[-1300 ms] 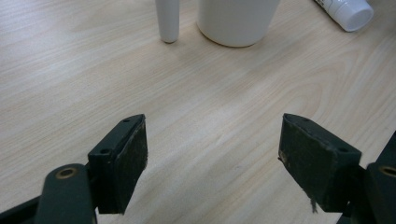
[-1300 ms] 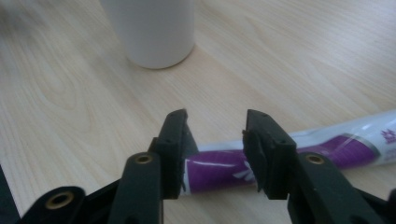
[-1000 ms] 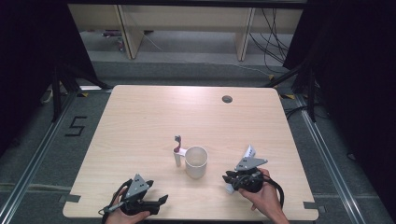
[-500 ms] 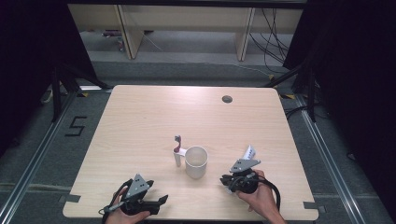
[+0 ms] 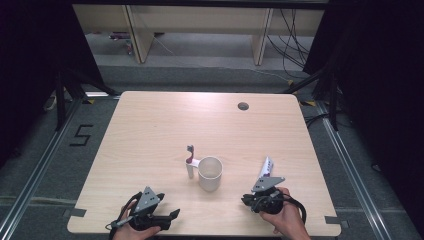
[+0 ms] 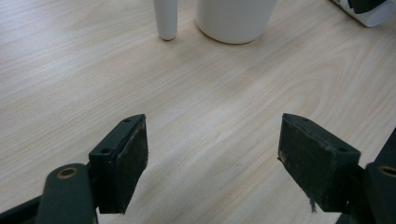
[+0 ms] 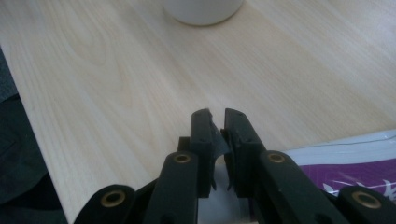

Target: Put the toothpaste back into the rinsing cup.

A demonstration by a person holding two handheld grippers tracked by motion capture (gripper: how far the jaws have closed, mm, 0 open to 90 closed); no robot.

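A white cup (image 5: pixel 210 172) stands near the middle of the table's front half. A white-handled toothbrush (image 5: pixel 190 161) with a dark red neck lies just to its left. A white and purple toothpaste tube (image 5: pixel 267 166) lies to the cup's right. My left gripper (image 5: pixel 172 215) rests by the front edge, open, with bare wood between its jaws; the toothbrush handle (image 6: pixel 166 18) and the cup (image 6: pixel 233 18) lie ahead of it. My right gripper (image 7: pixel 217 116) is shut with nothing clearly held; its jaws point toward the cup (image 7: pixel 203 9), and the tube (image 7: pixel 345 158) is beside it.
The wooden table (image 5: pixel 150 130) has a round cable hole (image 5: pixel 243 106) at the back right. Its front edge (image 7: pixel 28 126) lies close to the left of the right gripper's jaws. Shelving and cables stand beyond the far side.
My right hand and gripper have drawn back slightly toward the front edge. The left gripper, cup and toothbrush have not moved.
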